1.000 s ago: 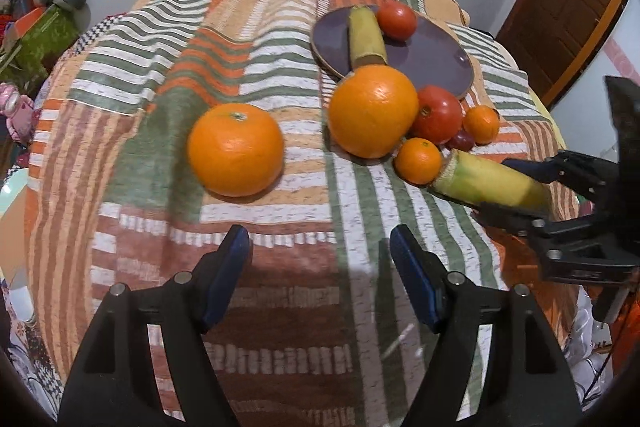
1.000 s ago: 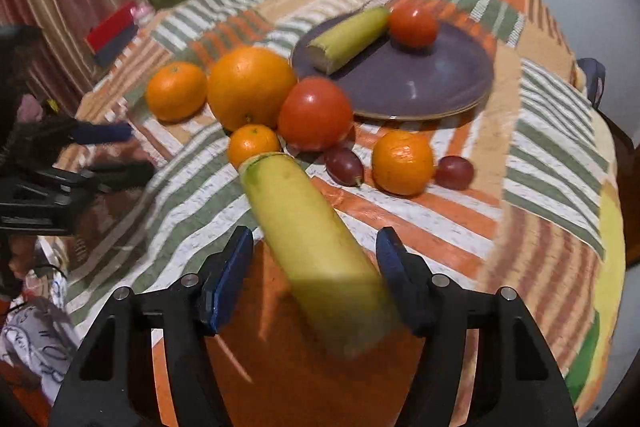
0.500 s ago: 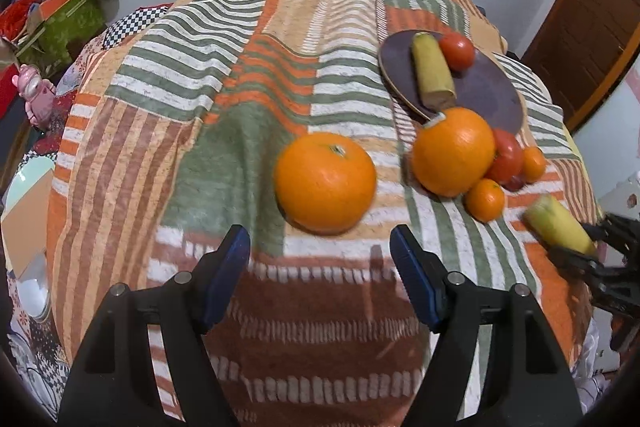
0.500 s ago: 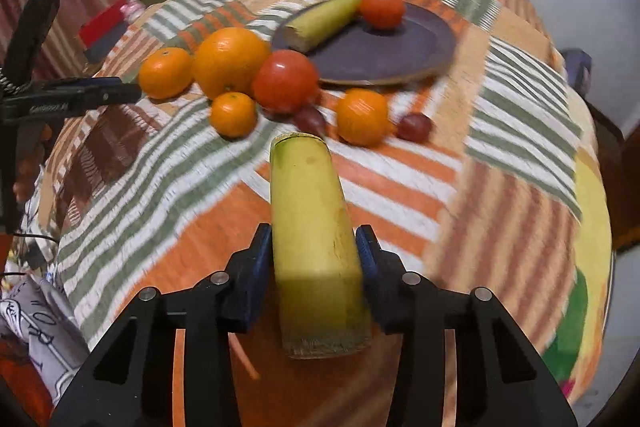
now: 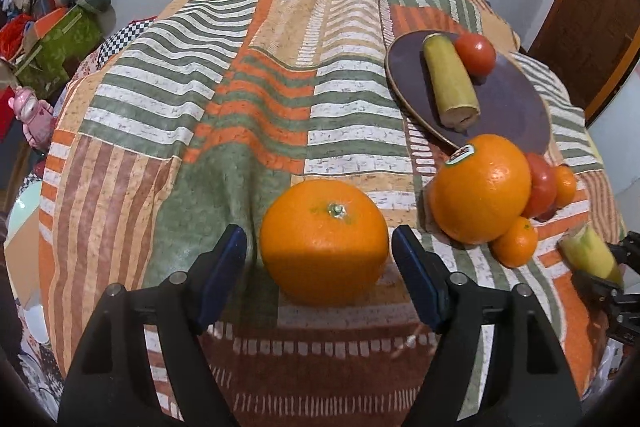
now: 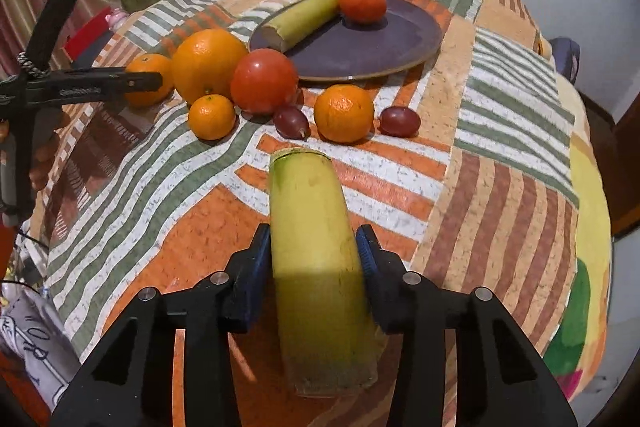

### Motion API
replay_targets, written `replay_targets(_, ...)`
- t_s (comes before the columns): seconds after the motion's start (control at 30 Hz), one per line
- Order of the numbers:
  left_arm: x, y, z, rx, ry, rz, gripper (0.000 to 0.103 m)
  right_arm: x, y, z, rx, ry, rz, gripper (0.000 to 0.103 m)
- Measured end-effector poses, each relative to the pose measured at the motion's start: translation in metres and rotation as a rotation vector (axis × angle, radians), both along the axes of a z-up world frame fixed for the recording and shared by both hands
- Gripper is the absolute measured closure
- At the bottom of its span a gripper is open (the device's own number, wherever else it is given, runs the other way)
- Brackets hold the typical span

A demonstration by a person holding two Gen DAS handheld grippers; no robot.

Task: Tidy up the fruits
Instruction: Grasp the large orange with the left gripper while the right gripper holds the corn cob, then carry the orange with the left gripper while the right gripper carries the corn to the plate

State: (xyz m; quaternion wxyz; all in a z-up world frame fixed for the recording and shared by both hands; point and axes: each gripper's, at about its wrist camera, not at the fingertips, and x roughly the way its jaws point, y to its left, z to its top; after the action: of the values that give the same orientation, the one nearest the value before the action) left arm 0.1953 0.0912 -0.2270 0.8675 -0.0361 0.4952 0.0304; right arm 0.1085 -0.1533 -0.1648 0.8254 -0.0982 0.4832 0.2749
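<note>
My left gripper (image 5: 319,253) is open, its blue pads on either side of an orange (image 5: 324,241) on the patchwork cloth, not touching it. My right gripper (image 6: 316,259) is shut on a yellow banana piece (image 6: 316,251), held above the cloth; it also shows in the left wrist view (image 5: 590,255). A dark purple plate (image 6: 372,47) holds another banana piece (image 6: 304,19) and a tomato (image 6: 363,2). In front of the plate lie a big orange (image 6: 209,65), a tomato (image 6: 264,81), two small mandarins (image 6: 212,117) (image 6: 344,113) and two grapes (image 6: 292,123) (image 6: 399,121).
The table (image 5: 168,155) is covered by a striped patchwork cloth that drops off at the edges. A green box and clutter (image 5: 60,39) stand beyond the left edge. A wooden door (image 5: 592,15) is at the far right.
My left gripper moved forward and right until its open fingers straddle the orange. My right gripper closed on the banana piece and lifted it slightly back from the fruit group.
</note>
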Motion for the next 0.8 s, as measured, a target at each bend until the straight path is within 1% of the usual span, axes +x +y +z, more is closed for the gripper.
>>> replay_targets(0.03, 0.001, -0.001, -0.001, 0.009, -0.003, 0.000, 0.028, -0.001, 0.000, 0.002, 0.004, -0.004, -0.006, 0.067)
replay_targets(0.1, 0.001, -0.002, -0.002, 0.017, -0.013, 0.000, 0.029, -0.002, -0.003, 0.006, 0.025, -0.008, -0.017, 0.067)
replay_targets(0.13, 0.002, -0.002, -0.003, 0.020, -0.017, -0.001, 0.031, -0.001, -0.005, 0.008, 0.038, -0.015, -0.029, 0.067)
replay_targets(0.2, 0.003, 0.000, -0.003, -0.004, -0.017, -0.008, 0.037, -0.001, -0.009, 0.013, 0.049, -0.030, -0.046, 0.067)
replay_targets(0.3, 0.004, 0.004, -0.001, -0.034, -0.011, 0.004, 0.038, -0.001, -0.013, 0.021, 0.059, -0.054, -0.058, 0.067)
replay_targets(0.43, 0.002, 0.003, 0.002, -0.043, -0.003, 0.007, 0.038, 0.002, -0.017, 0.036, 0.068, -0.104, -0.078, 0.067)
replay_targets(0.63, 0.000, -0.001, 0.019, -0.052, -0.035, 0.000, 0.038, 0.015, -0.024, 0.061, 0.098, -0.174, -0.116, 0.067)
replay_targets(0.8, 0.004, -0.006, 0.041, -0.057, -0.086, -0.013, 0.038, 0.030, -0.024, 0.076, 0.121, -0.227, -0.146, 0.067)
